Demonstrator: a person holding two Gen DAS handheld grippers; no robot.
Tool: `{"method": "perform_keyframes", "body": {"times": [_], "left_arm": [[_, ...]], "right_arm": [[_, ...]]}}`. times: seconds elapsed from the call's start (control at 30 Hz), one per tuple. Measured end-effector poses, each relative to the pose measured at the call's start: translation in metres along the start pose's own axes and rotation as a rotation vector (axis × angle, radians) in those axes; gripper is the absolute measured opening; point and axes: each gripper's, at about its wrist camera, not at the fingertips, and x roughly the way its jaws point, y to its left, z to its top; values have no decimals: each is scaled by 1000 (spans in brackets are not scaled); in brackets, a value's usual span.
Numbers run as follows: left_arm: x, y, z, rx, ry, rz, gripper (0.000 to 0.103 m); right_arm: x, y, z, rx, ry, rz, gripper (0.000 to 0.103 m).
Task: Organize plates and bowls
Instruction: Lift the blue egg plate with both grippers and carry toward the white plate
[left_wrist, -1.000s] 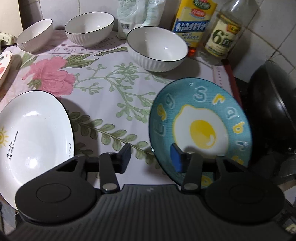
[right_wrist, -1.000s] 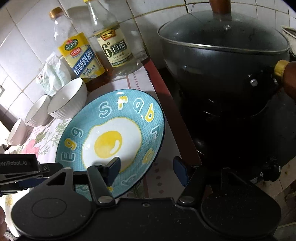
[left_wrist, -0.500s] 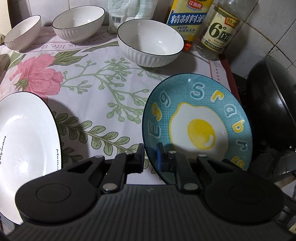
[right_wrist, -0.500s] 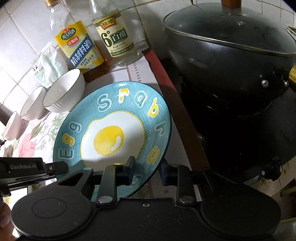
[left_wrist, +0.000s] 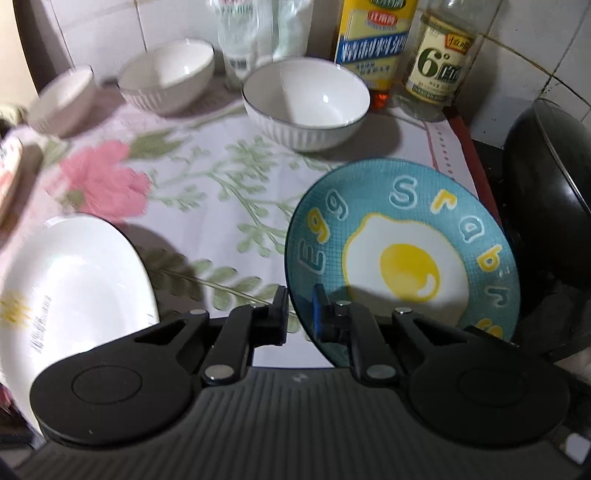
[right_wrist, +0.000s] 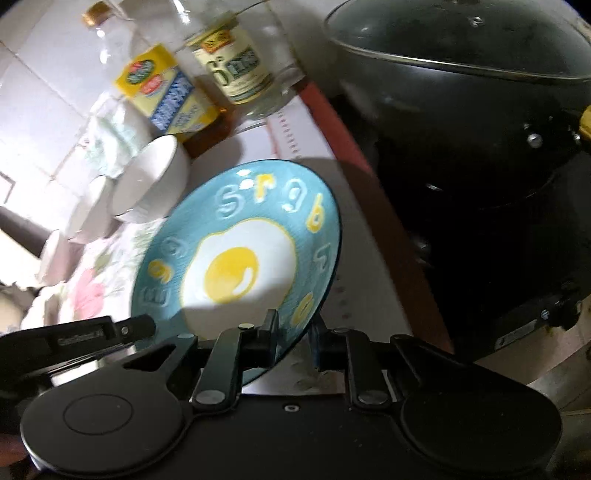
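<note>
L. gripper (left_wrist: 299, 314) fingers clamped on blue egg plate (left_wrist: 402, 258) rim; R. gripper (right_wrist: 293, 338) fingers closing on opposite rim; plate tilted above desk (left_wrist: 236, 173).

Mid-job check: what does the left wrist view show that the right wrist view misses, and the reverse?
Only the left wrist view: the white plate lying left of the egg plate, and the left gripper with its jaws shut on that plate's near rim.

Only the right wrist view: the lidded black pot in full, and the right gripper, jaws closing over the rim.

Both: the egg plate, the white bowls, the two bottles.
</note>
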Motion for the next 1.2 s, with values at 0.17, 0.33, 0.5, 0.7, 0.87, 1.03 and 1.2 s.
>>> {"method": "perform_keyframes", "body": {"times": [0.17, 0.33, 0.5, 0.7, 0.87, 1.03, 1.2], "left_arm": [[-24, 1, -6, 28, -28, -111, 0], [-43, -23, -11, 80, -19, -106, 0], [-34, 1, -5, 17, 10, -84, 2], [-19, 34, -6, -68, 47, -90, 4], [-4, 47, -10, -151, 83, -137, 18], [3, 54, -12, -188, 79, -199, 20], [18, 52, -9, -242, 121, -222, 26]], "right_arm": [[-8, 9, 0, -51, -7, 46, 21], [-16, 21, 0, -28, 28, 28, 17], [-17, 22, 5, -17, 6, 18, 15], [-11, 16, 12, 45, 33, 10, 14], [-9, 8, 14, 121, 68, 28, 13], [-6, -12, 18, 335, 118, 119, 11], [-2, -13, 17, 344, 128, 109, 10]]}}
